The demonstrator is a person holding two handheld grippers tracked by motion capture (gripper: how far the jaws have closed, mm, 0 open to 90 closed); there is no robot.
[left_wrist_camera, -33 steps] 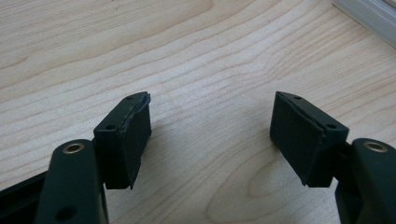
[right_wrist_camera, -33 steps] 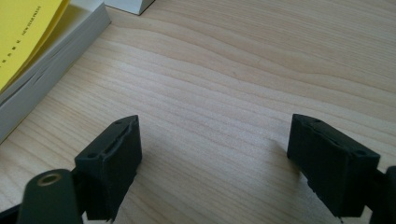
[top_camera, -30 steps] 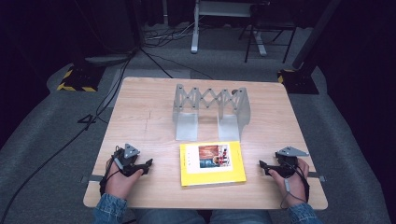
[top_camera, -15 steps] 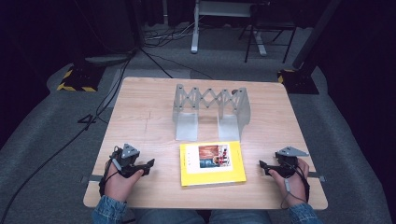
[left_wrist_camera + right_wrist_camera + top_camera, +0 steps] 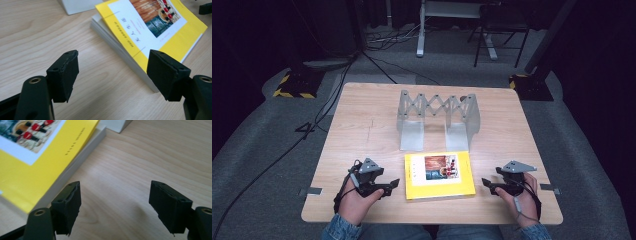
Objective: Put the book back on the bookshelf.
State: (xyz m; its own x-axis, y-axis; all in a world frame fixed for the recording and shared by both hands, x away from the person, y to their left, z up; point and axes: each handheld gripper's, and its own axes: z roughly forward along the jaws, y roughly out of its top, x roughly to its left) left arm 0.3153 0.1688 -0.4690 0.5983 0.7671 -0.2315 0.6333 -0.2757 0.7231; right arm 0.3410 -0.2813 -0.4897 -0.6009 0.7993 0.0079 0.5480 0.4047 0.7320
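Grippers flank a yellow book (image 5: 439, 175) lying flat at the lower centre of the high view, on a wooden table (image 5: 362, 125), just in front of a grey accordion-style rack (image 5: 437, 117). The left gripper (image 5: 387, 186) sits at lower left, its jaws spread wide and empty; in its own view the book's spine corner (image 5: 150, 32) fills the upper right, near the right jaw. The right gripper (image 5: 488, 186), lower right, is likewise spread apart with nothing held, the page edge (image 5: 75, 165) at the upper left of its view. Risks from here look plain: a pinch on the thin cover alone could bend it, and a one-sided push could slide the book into the rack.
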